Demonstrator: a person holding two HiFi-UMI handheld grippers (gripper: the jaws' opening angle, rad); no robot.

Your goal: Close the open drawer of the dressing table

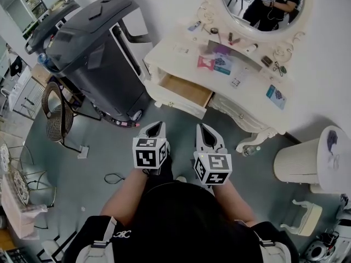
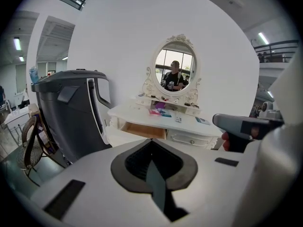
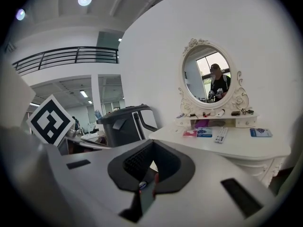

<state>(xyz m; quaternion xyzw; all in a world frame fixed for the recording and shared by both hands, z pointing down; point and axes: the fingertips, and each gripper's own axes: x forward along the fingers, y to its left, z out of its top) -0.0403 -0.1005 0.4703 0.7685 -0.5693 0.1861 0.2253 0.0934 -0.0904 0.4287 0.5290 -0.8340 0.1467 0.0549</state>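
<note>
The white dressing table [image 1: 184, 47] stands against the wall ahead, under an oval mirror [image 1: 263, 4]. Its left drawer [image 1: 185, 89] is pulled out and shows a bare wooden inside; in the left gripper view the drawer [image 2: 142, 130] sits just above my jaws. My left gripper [image 1: 156, 128] and right gripper [image 1: 207, 130] hover side by side above the floor, a short way in front of the drawer and apart from it. Both point at the table with jaws closed on nothing. In the right gripper view the tabletop [image 3: 236, 145] shows, but my right gripper [image 3: 152, 150] hides the drawer.
A large black machine [image 1: 93, 48] stands close to the table's left side. A wicker chair [image 1: 55, 116] is further left. A white basket [image 1: 299, 160] stands on the right. Small items and a remote [image 1: 237, 81] lie on the tabletop.
</note>
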